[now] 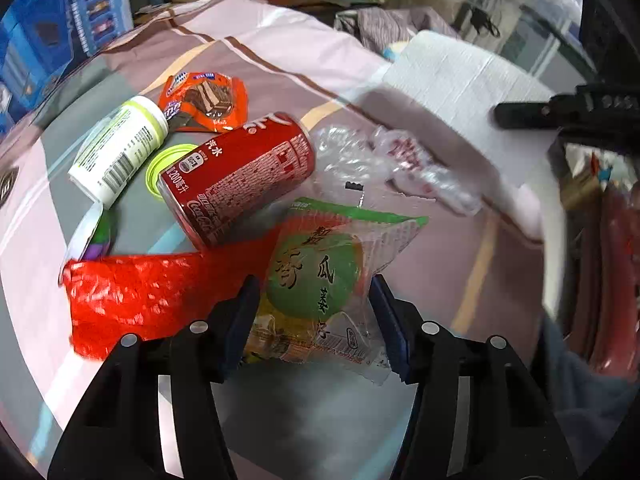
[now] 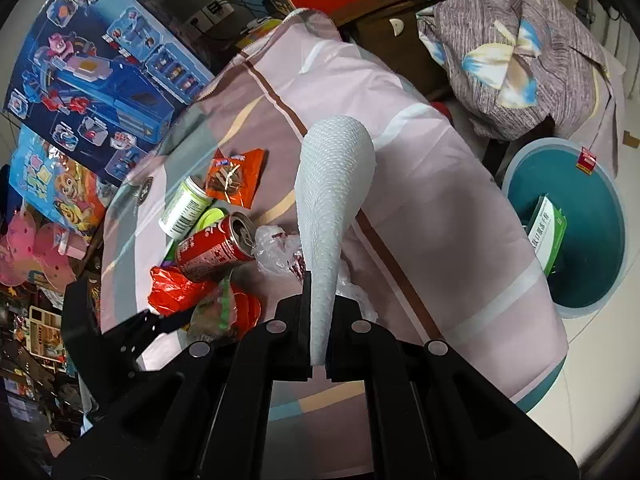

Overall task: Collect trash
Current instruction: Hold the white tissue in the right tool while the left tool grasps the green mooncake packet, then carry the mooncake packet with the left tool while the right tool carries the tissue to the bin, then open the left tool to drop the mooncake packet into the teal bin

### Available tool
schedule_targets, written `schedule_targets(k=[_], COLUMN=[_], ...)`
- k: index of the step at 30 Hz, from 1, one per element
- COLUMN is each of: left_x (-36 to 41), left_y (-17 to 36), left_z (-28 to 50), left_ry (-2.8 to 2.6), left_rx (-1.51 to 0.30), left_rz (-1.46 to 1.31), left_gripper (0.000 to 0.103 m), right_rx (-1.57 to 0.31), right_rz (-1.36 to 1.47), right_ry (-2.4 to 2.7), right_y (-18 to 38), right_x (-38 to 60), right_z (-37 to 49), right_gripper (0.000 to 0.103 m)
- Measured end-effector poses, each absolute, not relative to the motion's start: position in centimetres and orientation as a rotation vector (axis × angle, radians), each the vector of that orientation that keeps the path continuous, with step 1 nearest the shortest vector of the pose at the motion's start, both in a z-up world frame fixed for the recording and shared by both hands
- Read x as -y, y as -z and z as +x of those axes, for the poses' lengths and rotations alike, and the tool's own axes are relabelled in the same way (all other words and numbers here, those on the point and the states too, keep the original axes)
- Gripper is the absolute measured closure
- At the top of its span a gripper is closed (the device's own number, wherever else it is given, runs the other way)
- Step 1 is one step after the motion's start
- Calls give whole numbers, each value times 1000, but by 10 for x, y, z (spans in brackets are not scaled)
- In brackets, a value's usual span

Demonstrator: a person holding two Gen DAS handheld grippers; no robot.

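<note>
Left claw (image 1: 314,308), bottom centre of the left wrist view, stands apart, straddling a clear melon-snack packet (image 1: 324,292) without squeezing it. Risk: the slick film slips or crumples out as the fingers close, or the red plastic wrapper (image 1: 140,296) just beside it at lower left gets pinched too.

Right claw (image 2: 320,320), bottom centre of the right wrist view, is clamped on a white paper towel (image 2: 328,208) that stands up floppy. Risk: thin grip at one end, so it could sag, tear or slide free on the way to the teal bin (image 2: 592,240) at right, which sits low beside the bed (image 2: 420,184).

Further up, the red cola can (image 1: 240,176) lies on its side, touching the packet's top edge and the yellow-green lid (image 1: 168,164); it looks likely to roll if nudged. Crumpled clear plastic (image 1: 360,156) is near, centre right. White bottle (image 1: 116,148) and orange wafer wrapper (image 1: 204,100) sit upper left, untouched.
</note>
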State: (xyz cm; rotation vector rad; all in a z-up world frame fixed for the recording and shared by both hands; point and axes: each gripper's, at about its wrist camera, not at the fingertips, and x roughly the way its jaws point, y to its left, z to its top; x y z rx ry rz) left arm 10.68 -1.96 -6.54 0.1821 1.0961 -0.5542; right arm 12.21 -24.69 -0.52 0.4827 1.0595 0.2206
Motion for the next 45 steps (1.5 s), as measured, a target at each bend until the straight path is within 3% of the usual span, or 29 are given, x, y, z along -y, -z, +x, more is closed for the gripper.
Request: schedule_targets(k=[11, 20, 36, 43, 45], left_x=[78, 193, 344, 370, 371], left_y=[16, -2, 45, 66, 71], left_z=[111, 126, 148, 159, 160], left_ry=[599, 741, 831, 813, 809], left_rx=[-1028, -1022, -1141, -1170, -1180], left_rz=[152, 187, 332, 363, 366], left_gripper=[45, 45, 45, 20, 18], right_rx=[-946, -867, -921, -975, -989], right_rz=[566, 641, 764, 781, 785], right_ry=[-195, -41, 114, 120, 121], right_y=[-16, -11, 46, 70, 75], right_x=[306, 412, 521, 527, 528], right_z=[105, 74, 49, 61, 65], right_gripper=[99, 99, 99, 98, 98])
